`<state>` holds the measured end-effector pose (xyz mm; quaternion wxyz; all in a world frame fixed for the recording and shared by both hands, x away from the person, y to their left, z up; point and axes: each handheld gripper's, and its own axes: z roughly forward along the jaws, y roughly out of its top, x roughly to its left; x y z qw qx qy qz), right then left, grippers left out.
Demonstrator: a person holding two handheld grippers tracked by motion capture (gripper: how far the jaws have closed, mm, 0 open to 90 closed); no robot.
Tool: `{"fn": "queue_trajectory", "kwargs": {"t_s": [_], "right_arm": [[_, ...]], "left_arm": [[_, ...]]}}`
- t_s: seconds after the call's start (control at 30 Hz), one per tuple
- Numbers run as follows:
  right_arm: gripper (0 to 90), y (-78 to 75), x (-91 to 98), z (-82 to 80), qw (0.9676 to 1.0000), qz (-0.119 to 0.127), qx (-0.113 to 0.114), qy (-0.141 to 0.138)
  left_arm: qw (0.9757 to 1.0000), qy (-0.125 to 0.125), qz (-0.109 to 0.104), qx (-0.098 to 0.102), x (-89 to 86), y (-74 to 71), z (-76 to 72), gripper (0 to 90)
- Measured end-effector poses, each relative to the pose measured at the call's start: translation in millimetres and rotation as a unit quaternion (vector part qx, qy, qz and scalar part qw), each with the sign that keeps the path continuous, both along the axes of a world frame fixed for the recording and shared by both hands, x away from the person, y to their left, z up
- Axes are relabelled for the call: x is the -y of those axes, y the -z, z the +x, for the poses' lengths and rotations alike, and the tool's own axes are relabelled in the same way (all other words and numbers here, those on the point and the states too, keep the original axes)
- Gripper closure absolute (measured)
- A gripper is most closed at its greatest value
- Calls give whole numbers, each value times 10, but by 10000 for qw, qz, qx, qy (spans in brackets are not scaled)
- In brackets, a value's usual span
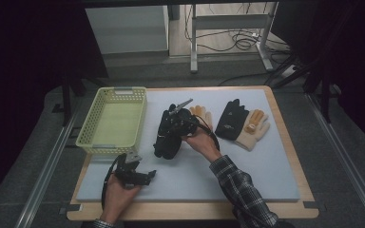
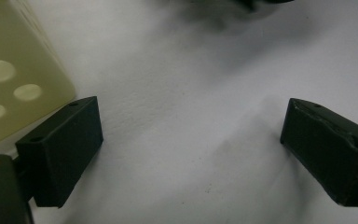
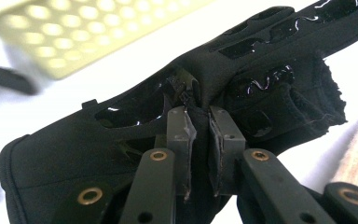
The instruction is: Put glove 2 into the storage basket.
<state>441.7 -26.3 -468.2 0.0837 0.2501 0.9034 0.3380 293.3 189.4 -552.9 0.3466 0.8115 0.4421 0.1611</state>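
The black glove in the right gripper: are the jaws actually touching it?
Touching. In the right gripper view the right gripper has both jaws pinched on a fold of the black glove, with fabric squeezed between the pads and no gap.

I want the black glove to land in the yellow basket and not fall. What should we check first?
1. Right gripper pinching the black glove: ok, jaws shut on a fold of fabric.
2. Glove off the mat: cannot tell.
3. Yellow basket has room: ok, nothing inside it.
4. Left gripper out of the way: ok, jaws open over bare mat near the basket's corner.
5. Other gloves left alone: ok, lying apart on the mat.
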Motion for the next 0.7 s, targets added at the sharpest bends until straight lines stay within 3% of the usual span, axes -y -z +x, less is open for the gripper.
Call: {"fn": "queue_trajectory", "kwargs": {"t_s": [0.27, 0.3, 0.4, 0.57, 0.7], "right_arm": [[787, -193, 249, -456, 9994, 138, 57, -305], [787, -193, 249, -456, 9994, 138, 57, -305], [785, -192, 383, -730, 9989, 114, 79, -451], [783, -55, 522, -1016, 9980, -80, 60, -631], [767, 168, 612, -1114, 9975, -233, 46, -664]], "left_arm": [[10000, -6, -8, 12, 1, 1, 1, 60], [10000, -6, -8, 12, 1, 1, 1, 60], [10000, -17, -22, 13, 3, 1, 1, 60], [10000, -20, -33, 5, 5, 2, 0, 60], [10000, -30, -29, 8, 5, 2, -1, 60]]}}
